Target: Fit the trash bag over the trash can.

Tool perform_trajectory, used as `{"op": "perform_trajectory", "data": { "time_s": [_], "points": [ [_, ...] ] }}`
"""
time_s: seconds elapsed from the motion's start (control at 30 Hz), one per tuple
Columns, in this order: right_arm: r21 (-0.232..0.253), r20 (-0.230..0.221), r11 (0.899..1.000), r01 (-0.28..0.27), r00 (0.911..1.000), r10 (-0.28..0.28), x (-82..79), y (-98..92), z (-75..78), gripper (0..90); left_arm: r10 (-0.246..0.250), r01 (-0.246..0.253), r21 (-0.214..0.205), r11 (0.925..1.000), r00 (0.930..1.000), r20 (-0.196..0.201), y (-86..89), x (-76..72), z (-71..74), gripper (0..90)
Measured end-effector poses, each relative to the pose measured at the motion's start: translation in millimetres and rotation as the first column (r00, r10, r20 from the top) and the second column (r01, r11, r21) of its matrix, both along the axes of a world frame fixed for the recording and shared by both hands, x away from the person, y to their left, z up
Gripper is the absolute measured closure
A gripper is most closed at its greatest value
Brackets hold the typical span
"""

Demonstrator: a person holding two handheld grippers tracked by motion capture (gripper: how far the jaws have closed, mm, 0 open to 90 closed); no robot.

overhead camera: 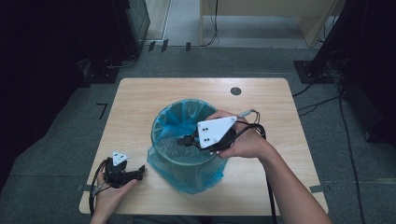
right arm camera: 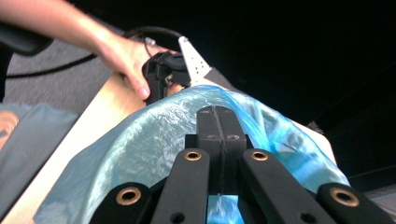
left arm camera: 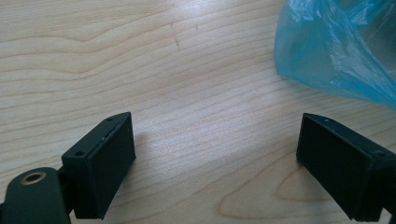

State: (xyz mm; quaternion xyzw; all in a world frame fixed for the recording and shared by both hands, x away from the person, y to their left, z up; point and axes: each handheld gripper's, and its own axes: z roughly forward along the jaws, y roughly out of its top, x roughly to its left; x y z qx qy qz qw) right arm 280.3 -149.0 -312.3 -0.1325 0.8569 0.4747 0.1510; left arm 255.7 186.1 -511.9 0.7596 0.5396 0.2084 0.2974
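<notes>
A light wooden table (overhead camera: 140, 102) with rounded corners stands on grey carpet. Its pale top has a wavy grain and a small dark round hole (overhead camera: 236, 91) near the far edge. A round bin (overhead camera: 187, 161) lined with a blue plastic bag (overhead camera: 175, 121) stands on the table near its middle, directly beneath the right gripper (overhead camera: 183, 140), whose jaws are closed together above the bin's open mouth. The bag's loose skirt spills onto the wood around the bin's foot. The left gripper (overhead camera: 140, 171) rests low at the table's near left part, jaws spread wide over bare wood, with the bag's edge just beside its right jaw.
</notes>
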Motion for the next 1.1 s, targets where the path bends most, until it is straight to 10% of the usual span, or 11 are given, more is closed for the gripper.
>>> {"op": "perform_trajectory", "data": {
  "time_s": [0.43,0.63,1.1],
  "points": [
    [-0.197,0.129,0.974,-0.108,0.9824,0.135,14.0,54.3,-20.2,90.0,-0.001,0.002,-0.01,0.9999,0.9987,0.052,-3.7,-2.0,-4.8,10.7],
    [-0.327,0.142,0.932,-0.155,0.9671,0.211,18.8,70.0,-41.5,90.0,-0.005,0.005,-0.011,0.9999,0.9983,0.058,-3.5,-2.1,-5.3,10.7],
    [-0.479,-0.005,0.825,-0.301,0.9403,0.34,30.2,78.5,-78.2,90.0,-0.005,0.006,-0.015,0.9999,0.9979,0.065,-4.2,-1.6,-6.1,10.7]
  ]
}}
